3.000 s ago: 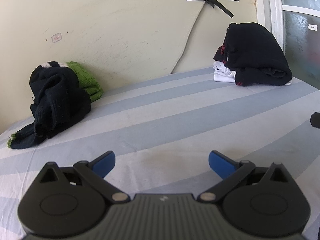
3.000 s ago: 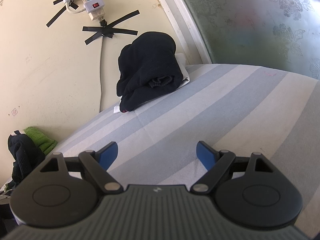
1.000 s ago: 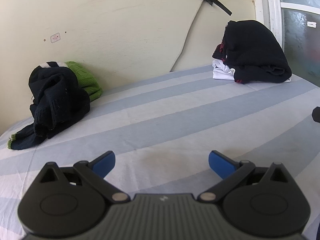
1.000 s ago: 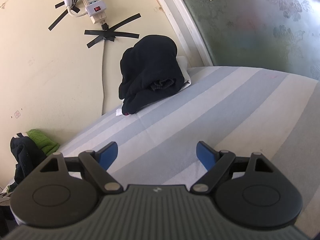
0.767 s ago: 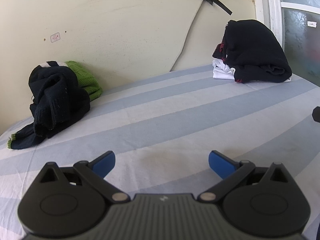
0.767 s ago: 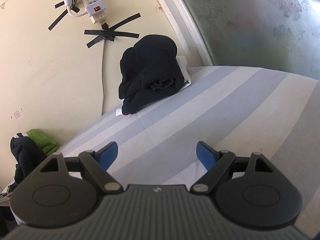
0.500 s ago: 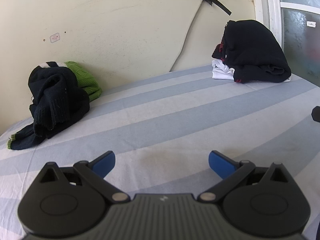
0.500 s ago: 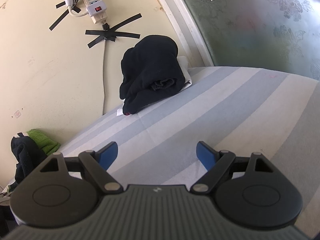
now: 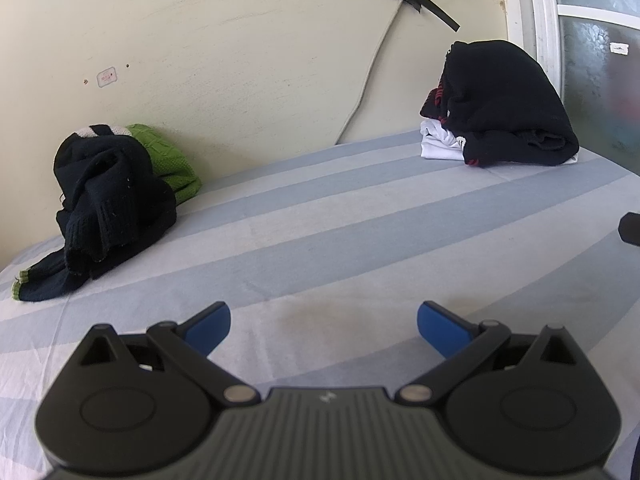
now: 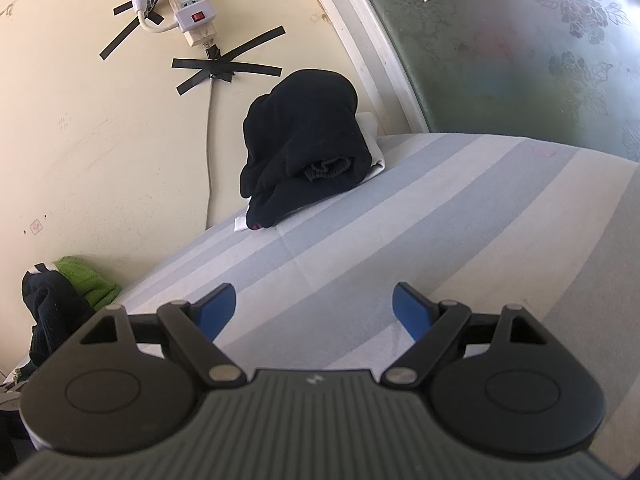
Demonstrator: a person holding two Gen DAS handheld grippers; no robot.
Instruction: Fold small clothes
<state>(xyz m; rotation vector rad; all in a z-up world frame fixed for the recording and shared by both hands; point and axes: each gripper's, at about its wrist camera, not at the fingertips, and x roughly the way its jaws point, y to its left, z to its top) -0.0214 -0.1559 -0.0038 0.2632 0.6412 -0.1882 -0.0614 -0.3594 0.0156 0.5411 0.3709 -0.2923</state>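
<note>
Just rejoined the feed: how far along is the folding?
Done: a folded stack sits by the window. In hand: nothing; the left tool and right tool are both open over the striped sheet. Left: the crumpled dark and green pile by the wall.

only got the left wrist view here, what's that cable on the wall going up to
Observer: In the right wrist view it runs up to a white power strip with a red switch, taped to the wall.
Operator: and the black folded pile, what's on its window side
Observer: A white garment sticks out beneath the black folded pile on that side as well.
Operator: right gripper holding anything
Observer: No, the right gripper is open, its blue fingers spread over bare striped sheet.
</note>
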